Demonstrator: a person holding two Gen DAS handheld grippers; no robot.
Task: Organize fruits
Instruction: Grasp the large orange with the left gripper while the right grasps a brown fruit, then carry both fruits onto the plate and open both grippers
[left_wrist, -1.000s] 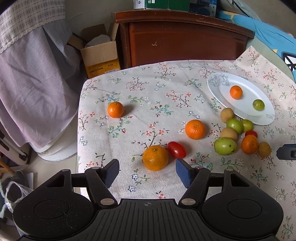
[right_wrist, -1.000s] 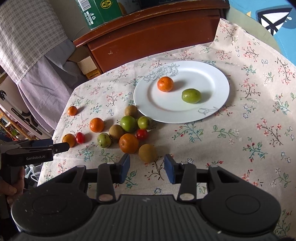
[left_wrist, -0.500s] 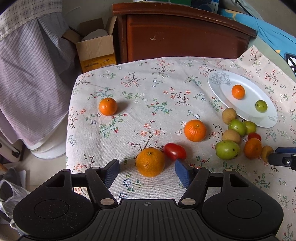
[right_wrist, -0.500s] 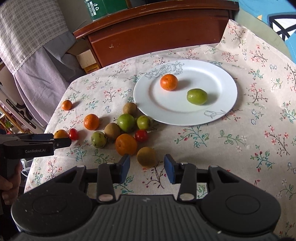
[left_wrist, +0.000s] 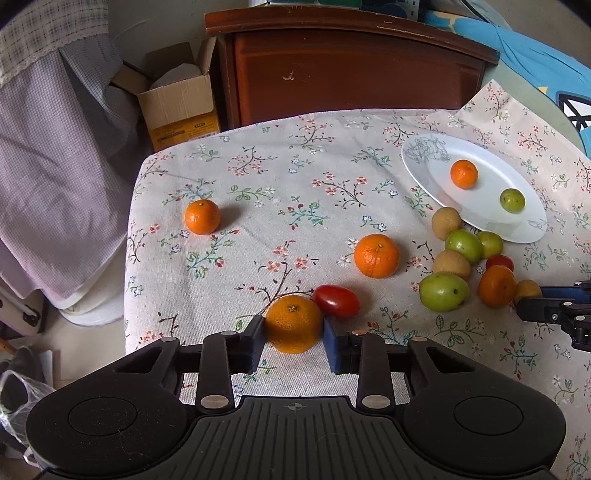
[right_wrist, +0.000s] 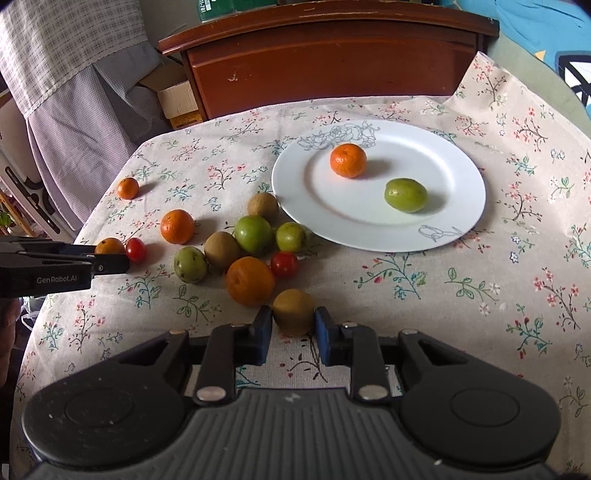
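Observation:
My left gripper (left_wrist: 293, 330) has its jaws closed against the sides of an orange mandarin (left_wrist: 293, 323) on the floral tablecloth, with a red tomato (left_wrist: 337, 301) touching the mandarin. My right gripper (right_wrist: 293, 326) has its jaws closed against a brown kiwi (right_wrist: 293, 311) at the near end of a fruit cluster. A white plate (right_wrist: 454, 218) holds a mandarin (right_wrist: 348, 160) and a green fruit (right_wrist: 405, 194). Two more mandarins (left_wrist: 202, 216) (left_wrist: 376, 255) lie loose on the cloth.
The cluster beside the plate holds green fruits (right_wrist: 253, 235), kiwis (right_wrist: 222, 249), a mandarin (right_wrist: 250, 280) and a small tomato (right_wrist: 284, 264). A brown wooden cabinet (left_wrist: 351, 62) and a cardboard box (left_wrist: 177, 107) stand behind the table. The table's left edge (left_wrist: 129, 258) drops to the floor.
Both grippers moved forward and down. The left jaws narrowed onto the mandarin; the right jaws narrowed onto the kiwi.

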